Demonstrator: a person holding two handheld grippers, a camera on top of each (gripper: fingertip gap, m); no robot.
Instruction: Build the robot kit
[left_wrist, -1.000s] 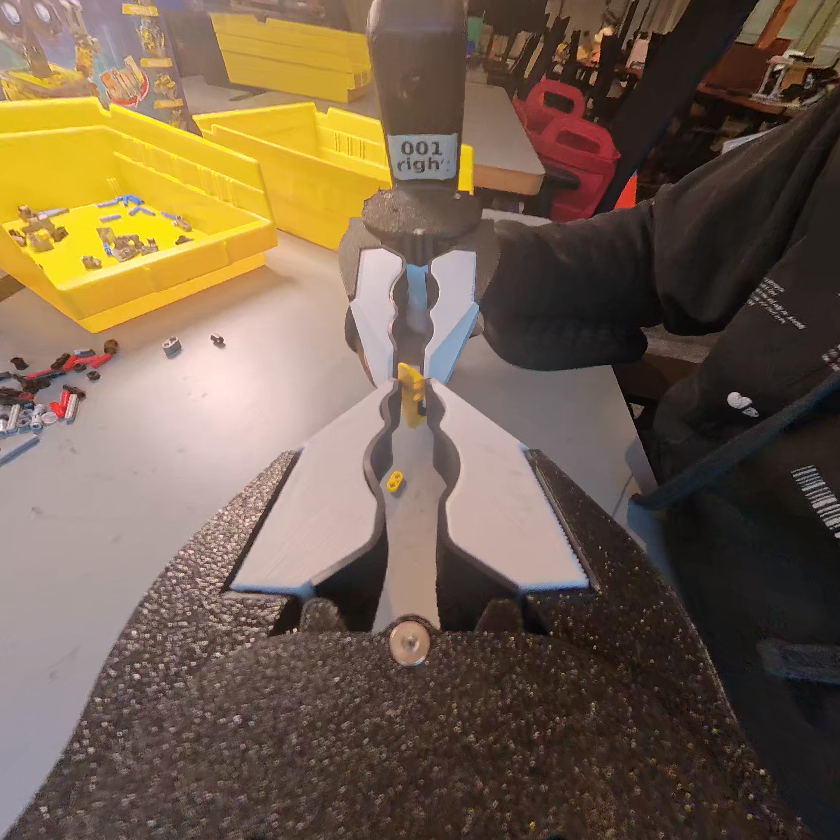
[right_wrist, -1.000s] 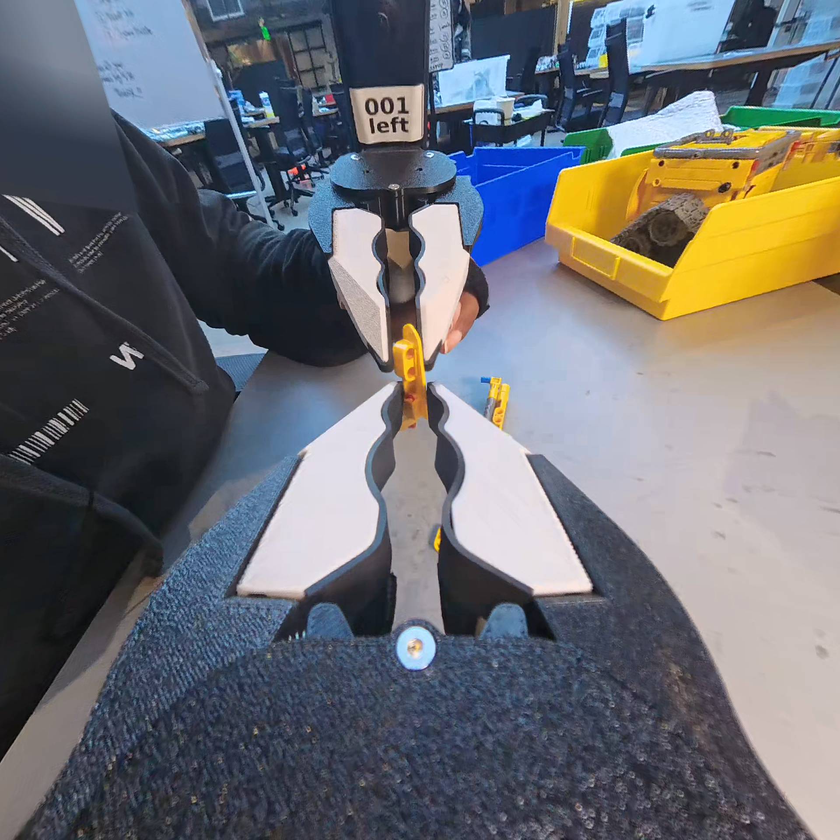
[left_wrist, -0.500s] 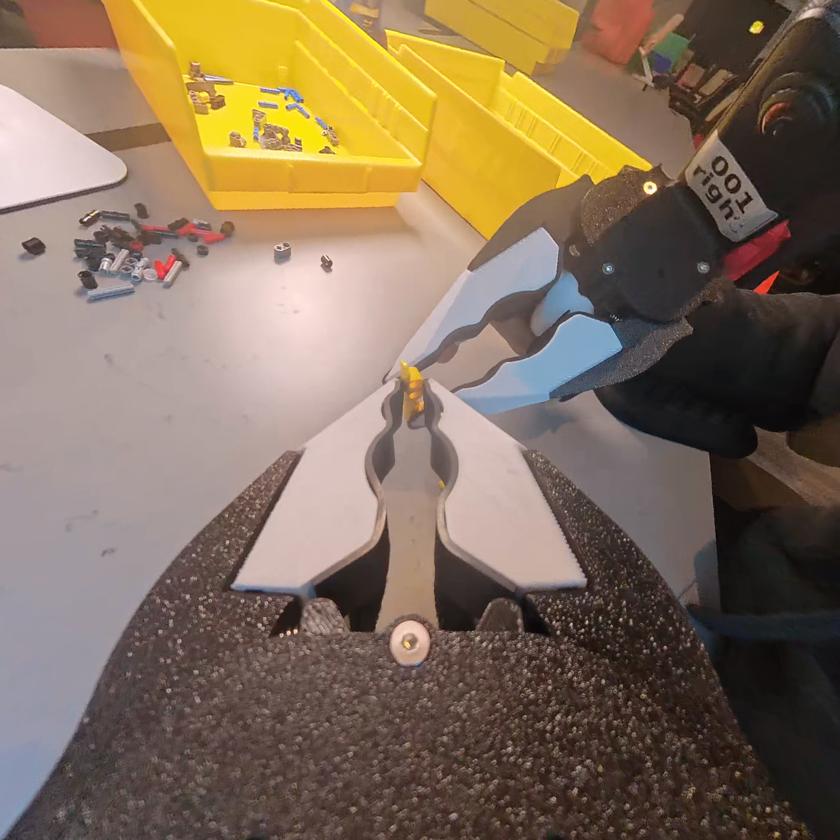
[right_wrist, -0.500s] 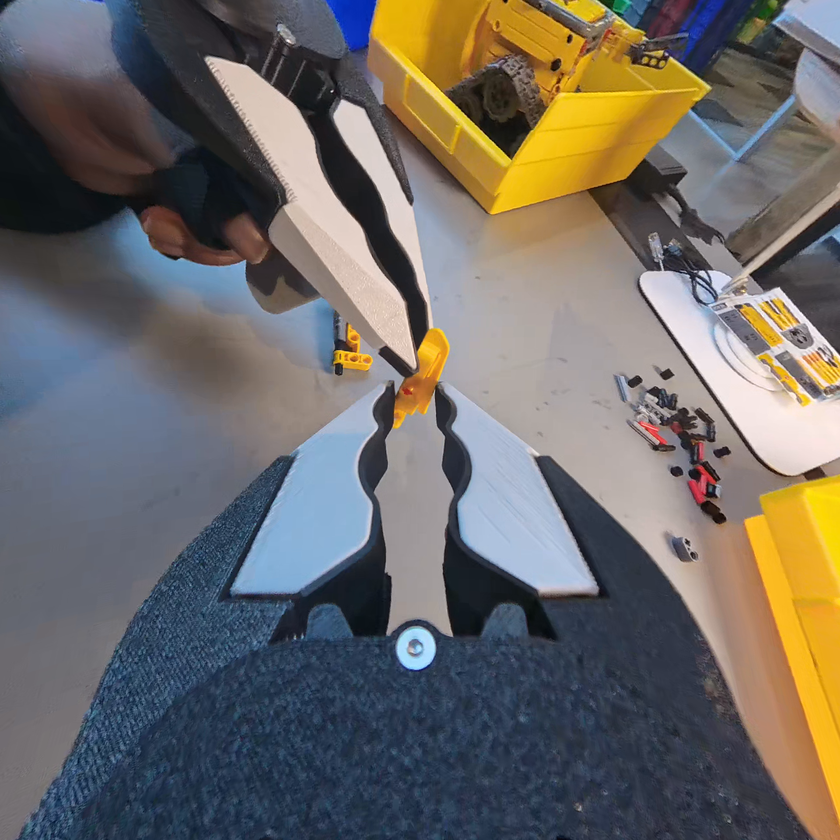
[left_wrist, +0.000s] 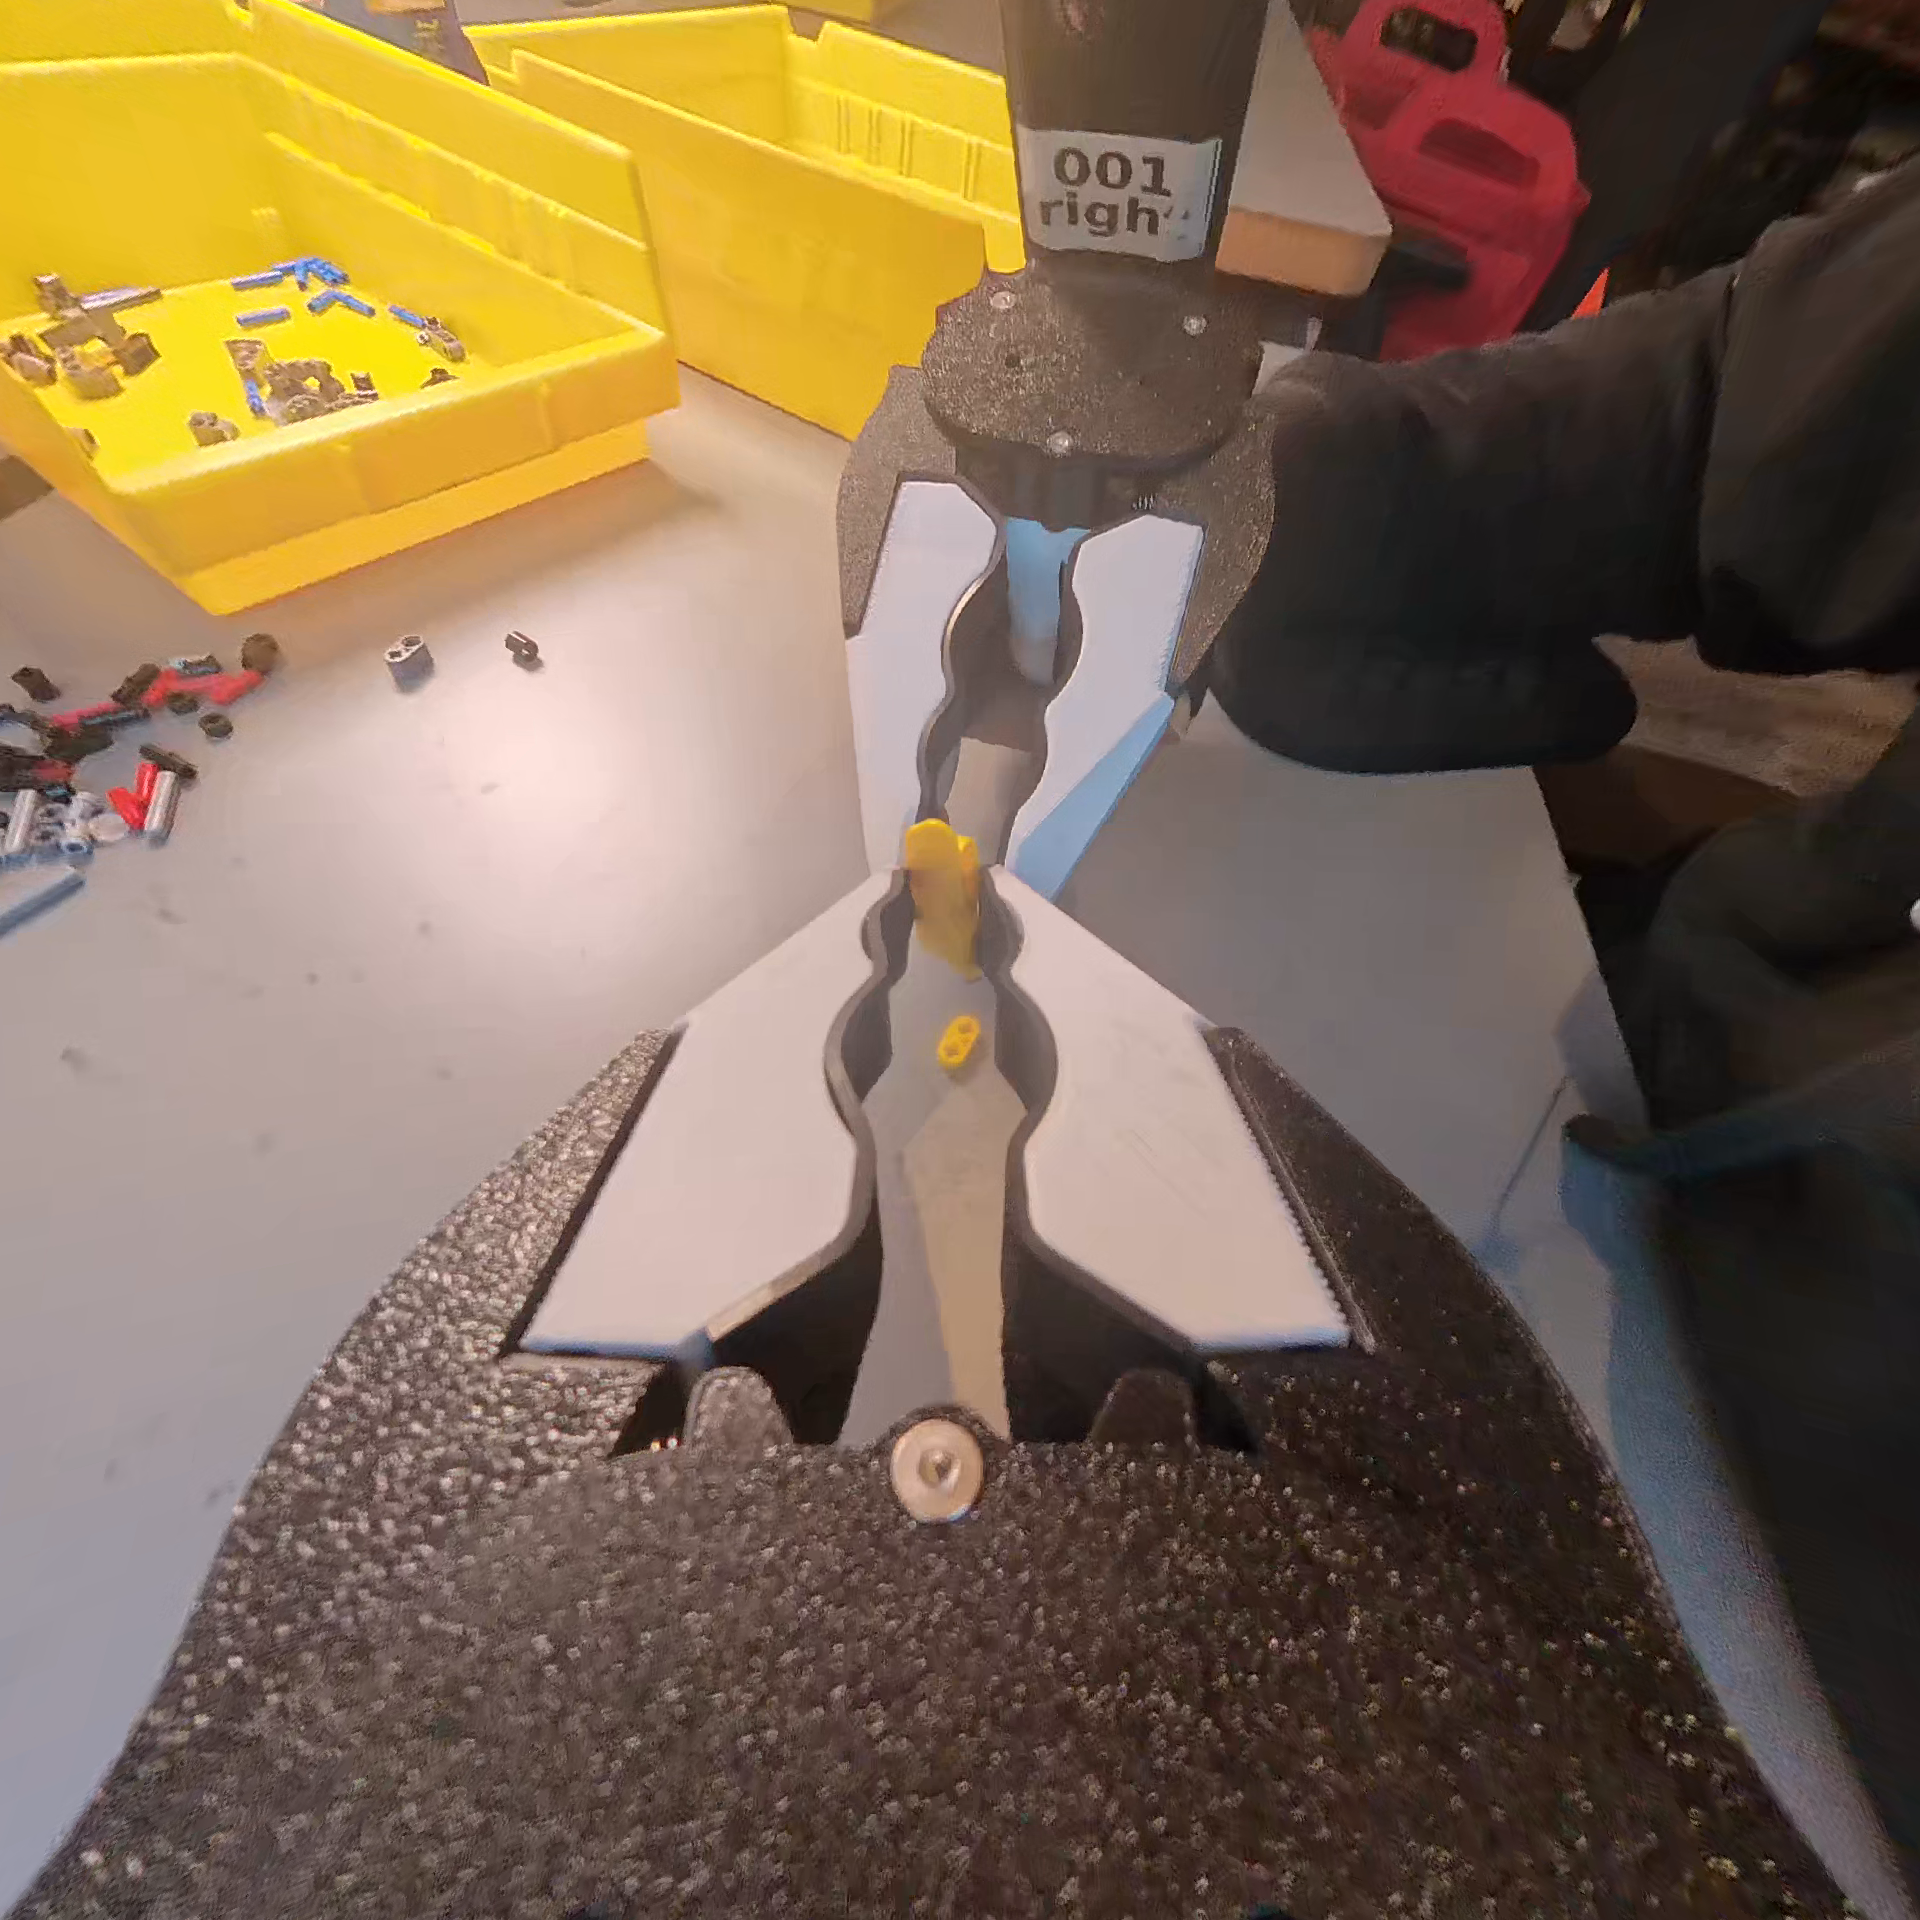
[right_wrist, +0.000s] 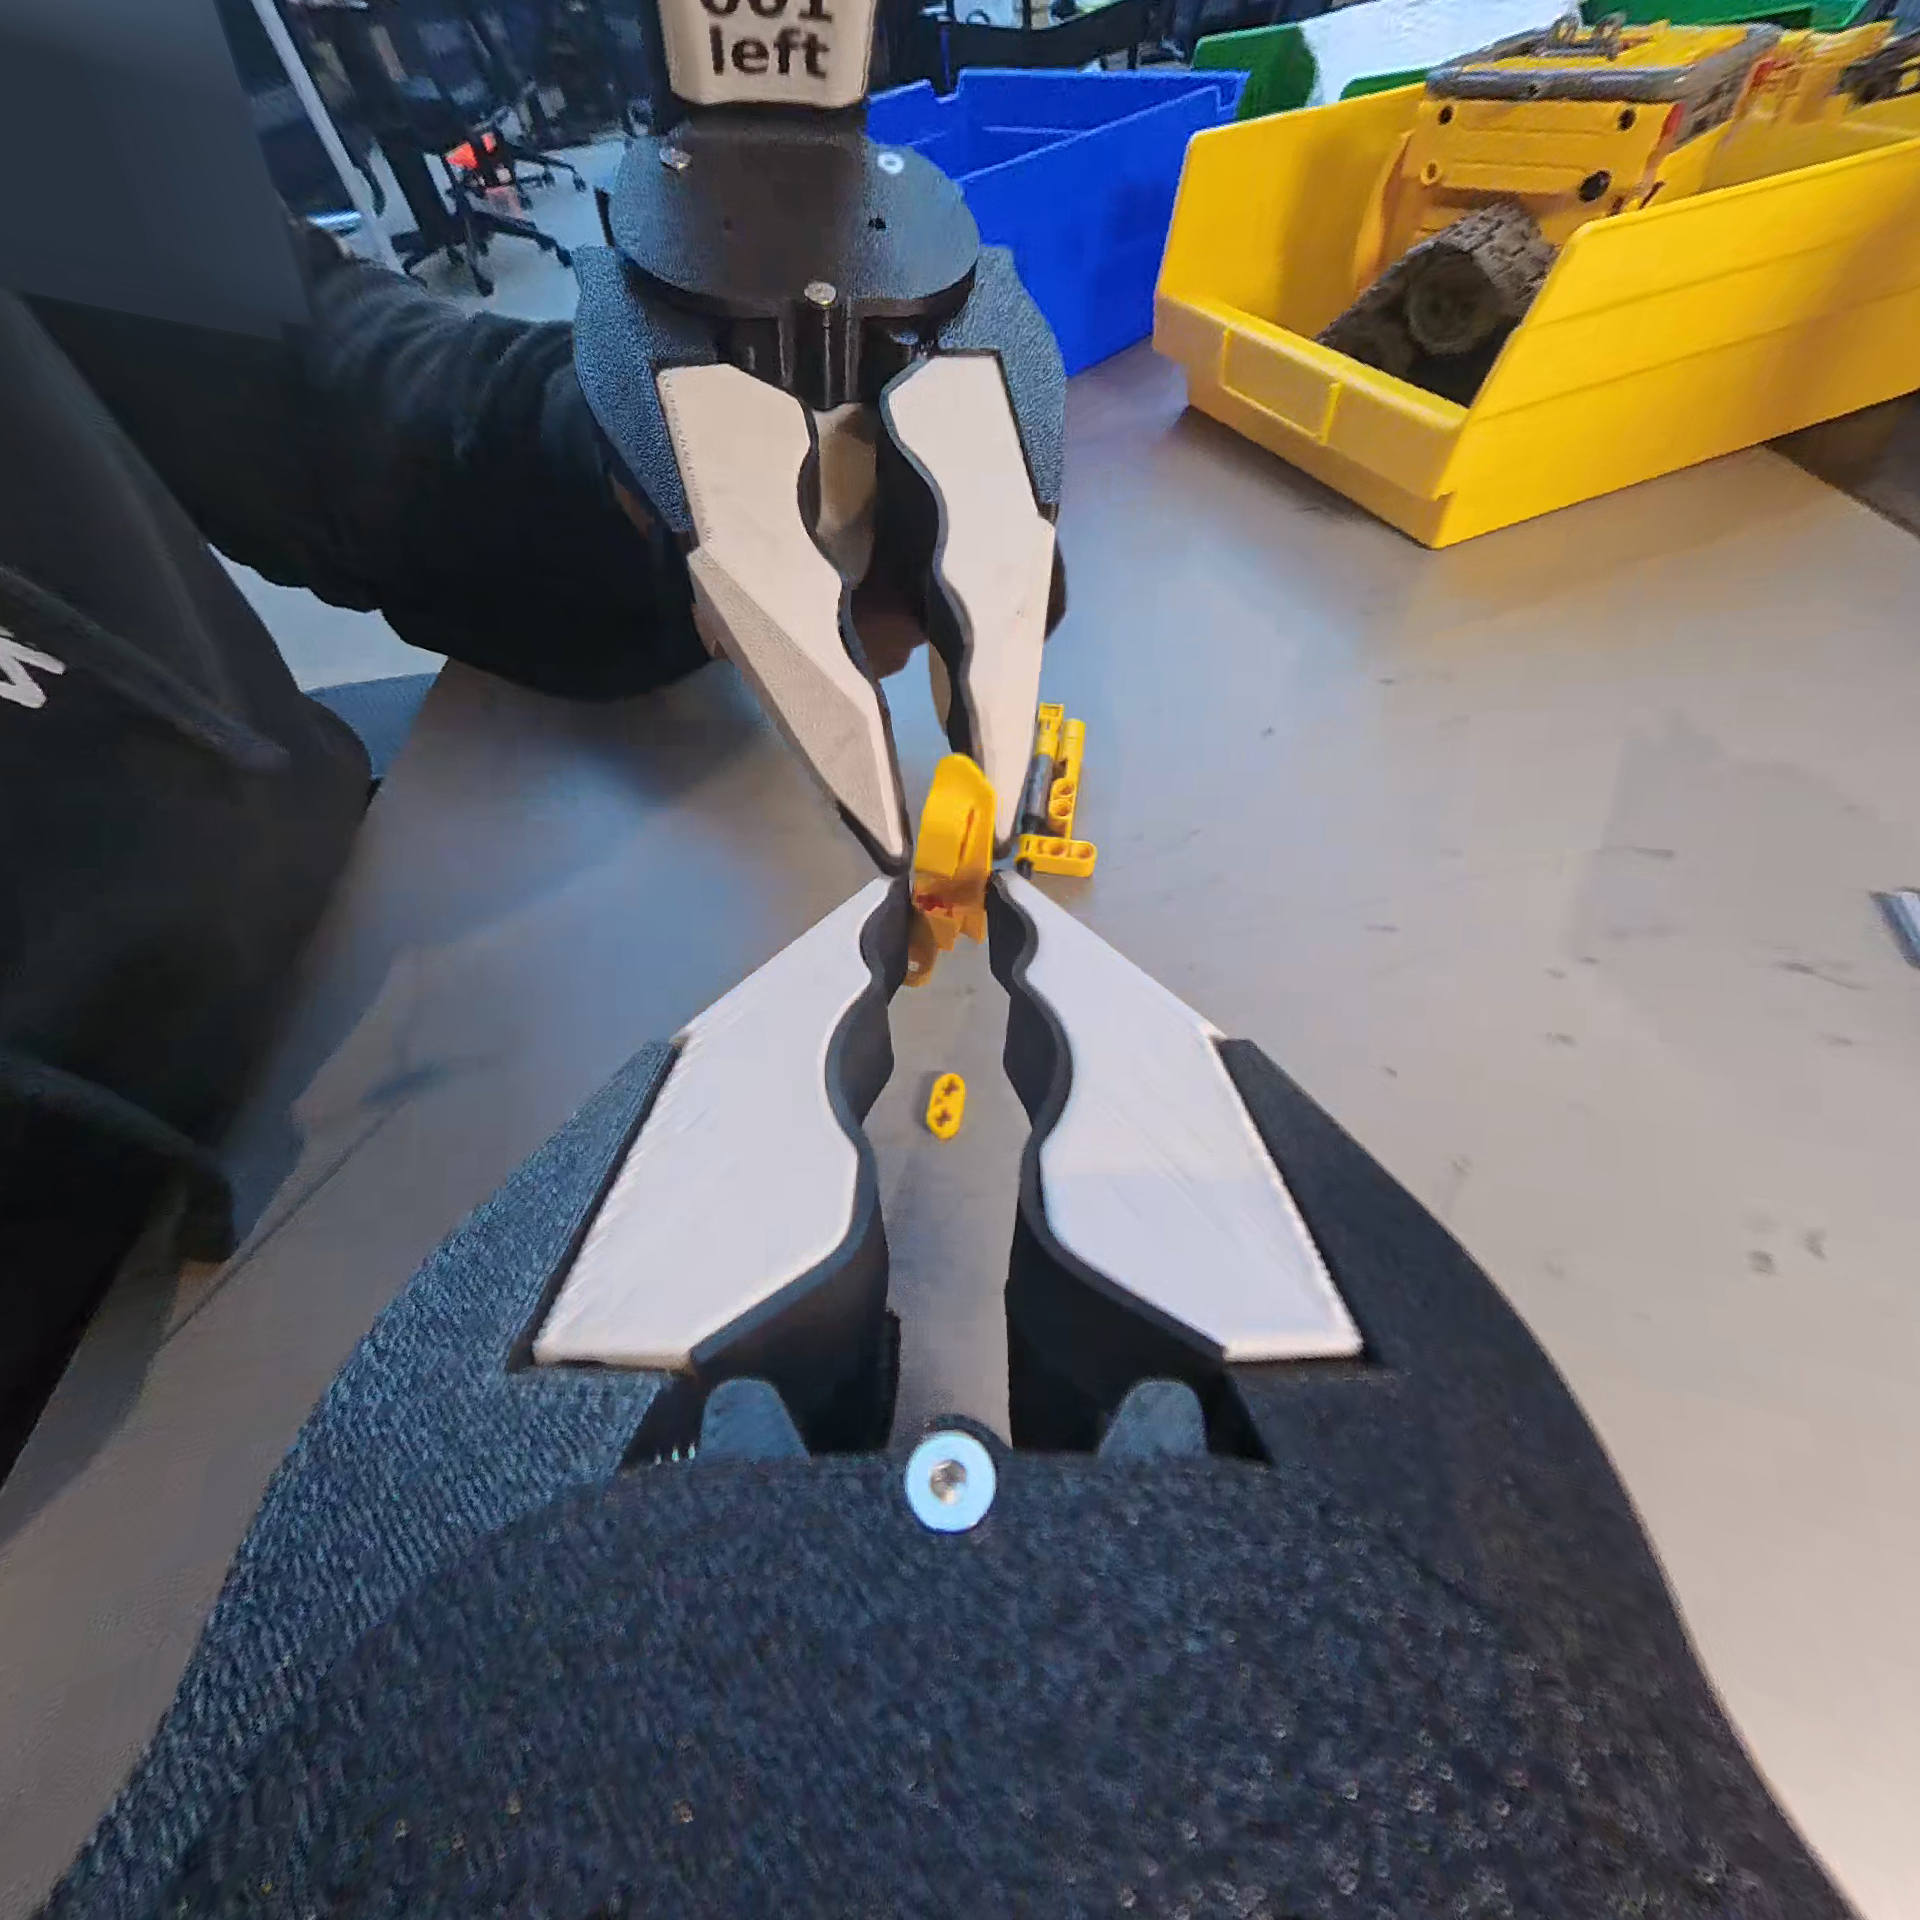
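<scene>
Small yellow plastic building piece (left_wrist: 940, 899) sits mostly buried between the fingertips, shape unclear. Yellow plastic bin with loose dark and blue bits (left_wrist: 416, 488) is cut by the left edge, bits too small to identify. Yellow tracked toy vehicle (right_wrist: 1538, 177) is cropped at top and blurred.

Left wrist view sat just behind the left claw (left_wrist: 940, 883), looking forward and down along its fingers across the grey table (left_wrist: 416, 987) toward yellow bins (left_wrist: 343, 436). Right wrist view rode likewise behind the right claw (right_wrist: 951, 883), facing the opposite way, toward a yellow bin (right_wrist: 1455, 416) and a blue bin (right_wrist: 1060, 187). The two cameras faced each other at close range. Each view caught the other claw tip-to-tip with its own. Shared: the yellow piece (left_wrist: 943, 899) between the tips and a small yellow link (right_wrist: 944, 1103) on the table below.
</scene>
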